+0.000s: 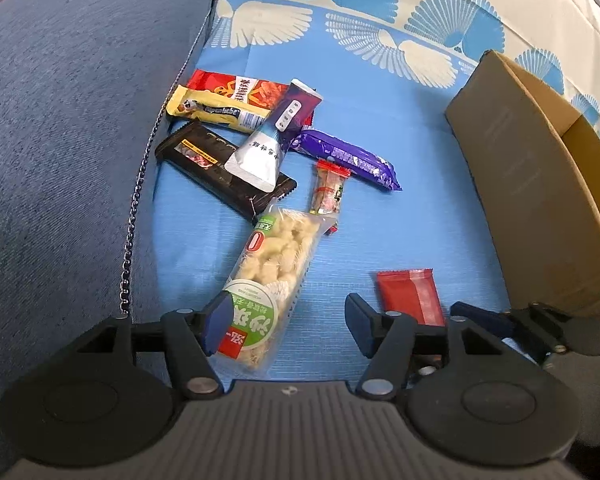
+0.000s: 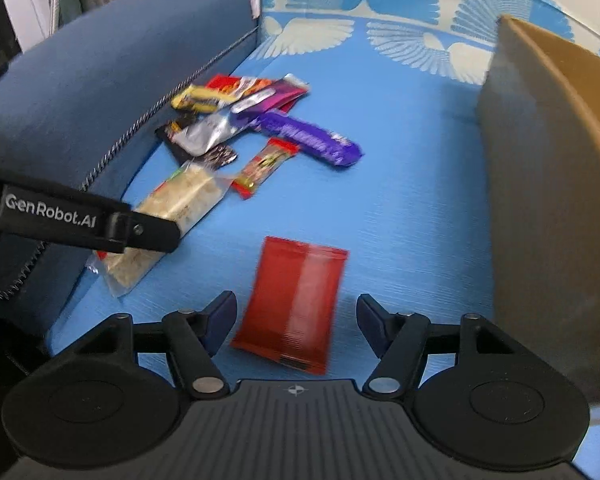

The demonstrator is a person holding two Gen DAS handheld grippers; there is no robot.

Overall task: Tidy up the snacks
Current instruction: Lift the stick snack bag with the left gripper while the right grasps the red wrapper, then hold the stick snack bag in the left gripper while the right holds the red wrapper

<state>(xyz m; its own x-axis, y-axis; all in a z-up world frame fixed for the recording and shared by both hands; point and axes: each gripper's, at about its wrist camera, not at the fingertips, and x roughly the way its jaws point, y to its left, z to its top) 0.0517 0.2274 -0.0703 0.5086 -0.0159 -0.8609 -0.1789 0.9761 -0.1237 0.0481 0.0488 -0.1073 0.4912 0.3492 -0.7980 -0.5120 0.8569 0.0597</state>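
Snack packets lie in a loose pile on a blue bedsheet (image 1: 380,128). A clear puffed-snack packet with a green label (image 1: 273,268) lies nearest; my left gripper (image 1: 285,326) is open around its near end. Behind it lie a black bar (image 1: 219,168), a silver-purple pouch (image 1: 271,140), a purple bar (image 1: 348,158), a yellow packet (image 1: 215,110) and a small red-capped stick (image 1: 328,188). My right gripper (image 2: 295,320) is open over a flat red packet (image 2: 295,304). A cardboard box (image 2: 548,168) stands at the right.
A dark blue cushion (image 1: 67,120) with a chain trim (image 1: 133,216) borders the pile on the left. The left gripper's arm (image 2: 83,218) crosses the right wrist view at left. The right gripper (image 1: 540,324) shows beside the box in the left wrist view.
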